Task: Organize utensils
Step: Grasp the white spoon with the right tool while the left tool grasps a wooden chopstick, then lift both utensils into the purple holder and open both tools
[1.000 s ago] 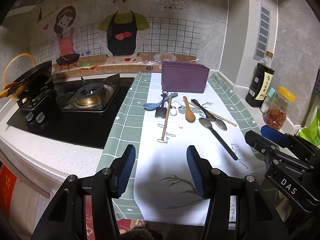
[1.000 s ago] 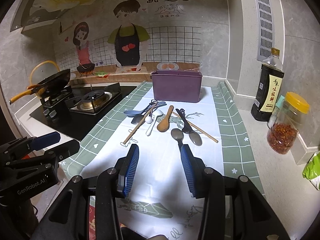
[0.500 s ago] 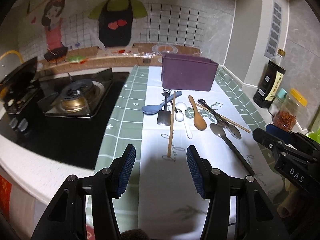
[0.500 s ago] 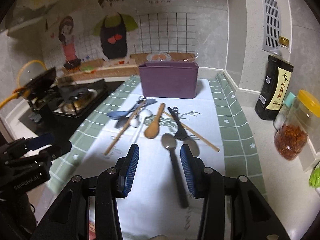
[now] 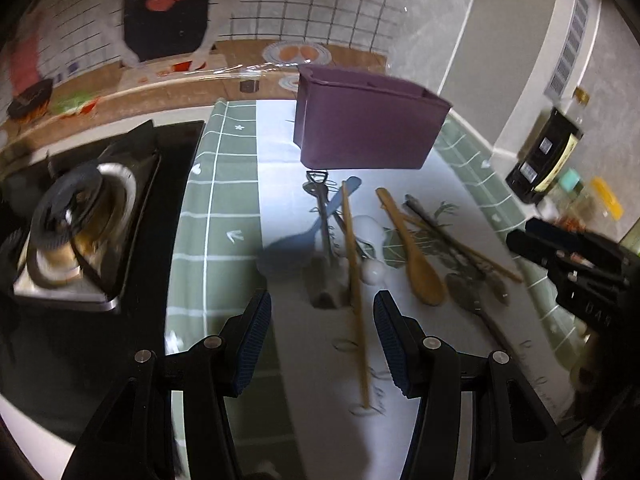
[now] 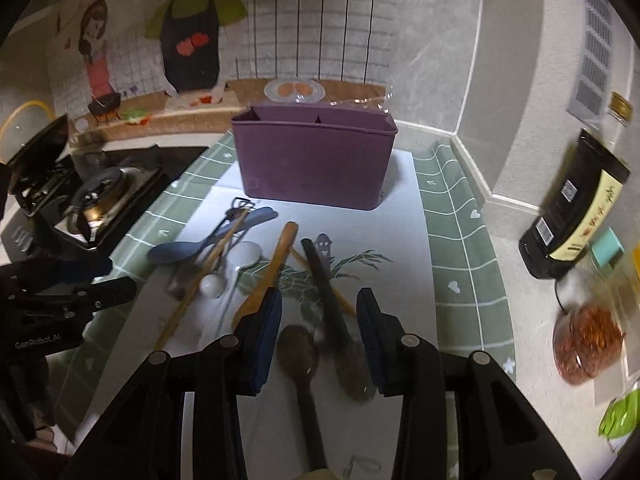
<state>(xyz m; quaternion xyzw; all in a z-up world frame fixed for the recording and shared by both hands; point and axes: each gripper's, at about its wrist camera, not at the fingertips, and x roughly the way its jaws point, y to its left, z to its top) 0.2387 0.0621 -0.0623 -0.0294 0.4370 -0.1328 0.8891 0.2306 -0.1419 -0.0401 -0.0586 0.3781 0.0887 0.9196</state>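
A purple divided bin (image 5: 366, 126) stands at the back of the mat; it also shows in the right wrist view (image 6: 314, 160). Loose utensils lie in front of it: a blue spoon (image 5: 296, 246), a small black spatula (image 5: 322, 240), a wooden chopstick (image 5: 354, 280), a white spoon (image 5: 370, 236), a wooden spoon (image 5: 414, 256) and dark spoons (image 6: 300, 356). My left gripper (image 5: 322, 330) is open, low over the spatula and chopstick. My right gripper (image 6: 318, 328) is open, just above the two dark spoons (image 6: 344, 344).
A gas stove (image 5: 76, 224) lies left of the green-and-white mat (image 5: 216, 200). A dark sauce bottle (image 6: 576, 208) and a jar of chili flakes (image 6: 588, 344) stand at the right by the wall. A pan (image 6: 36, 160) sits on the far burner.
Both grippers have moved forward and down toward the utensils, which now appear much closer. Both stay open. The utensils have not moved.
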